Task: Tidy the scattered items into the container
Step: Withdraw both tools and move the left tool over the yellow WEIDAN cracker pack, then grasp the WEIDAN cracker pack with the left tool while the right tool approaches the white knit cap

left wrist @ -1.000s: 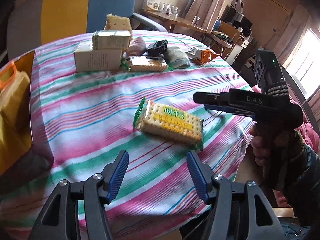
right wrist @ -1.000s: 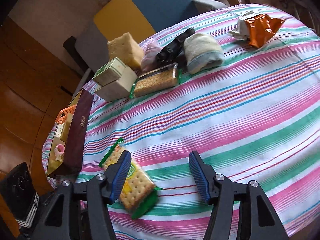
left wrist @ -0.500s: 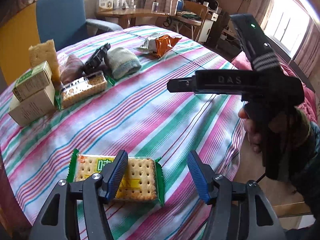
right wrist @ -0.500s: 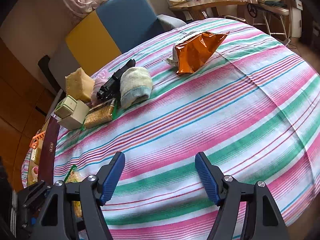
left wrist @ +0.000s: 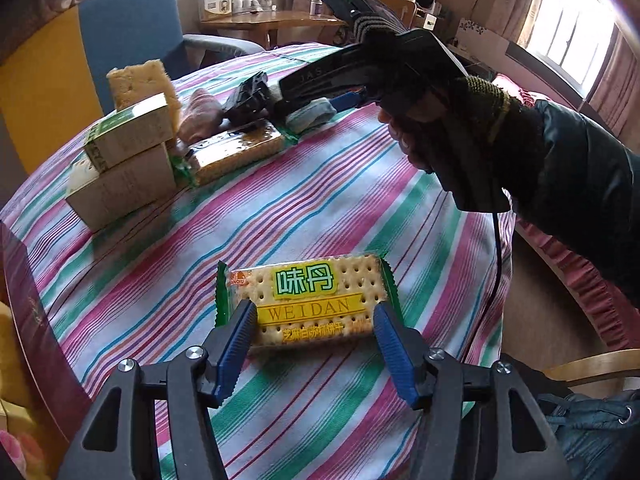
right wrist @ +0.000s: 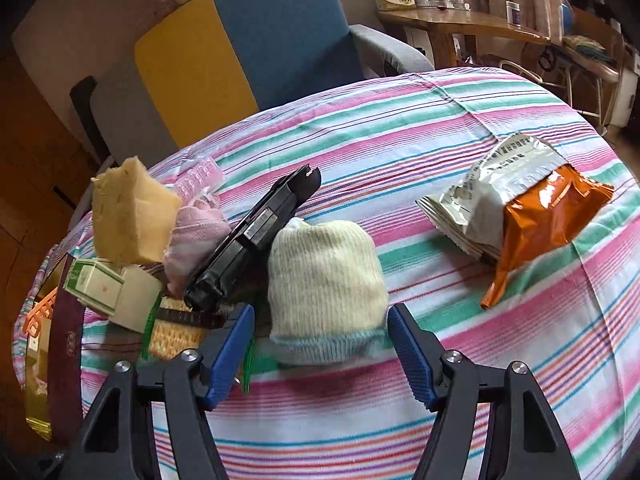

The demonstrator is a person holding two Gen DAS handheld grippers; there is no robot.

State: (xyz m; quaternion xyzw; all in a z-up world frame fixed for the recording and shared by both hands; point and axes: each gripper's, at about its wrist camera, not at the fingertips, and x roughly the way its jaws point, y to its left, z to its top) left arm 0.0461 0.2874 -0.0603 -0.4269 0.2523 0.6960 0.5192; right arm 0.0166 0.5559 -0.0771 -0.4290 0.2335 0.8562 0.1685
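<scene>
Left view, step: You are at the start of a pick. Your left tongs stand open, one blue pad on each side of the cracker pack, which lies flat on the striped cloth of the desk. The pads look very near the pack's short ends; whether they touch it, I cannot tell.
Left view, next move: I think you must close on the pack softly, because crackers break, then lift it and carry it to the container, whose dark red wall shows at the left edge.
Left view, materials: The pack is a flat rectangle in clear glossy film with green zigzag ends. Behind it lie a second cracker pack and two stacked cardboard boxes.
Right view, step: Your right tongs are open too, and the knitted hat sits between the pads, not gripped.
Right view, next move: In my judgement the hat is soft and will squeeze, so close well down on it.
Right view, materials: The hat is ribbed wool, pale yellow with a blue hem. Just beside it leans a hard black case, then a pink cloth and a porous yellow sponge. A crinkled foil snack bag, silver and orange, lies apart at the right.
</scene>
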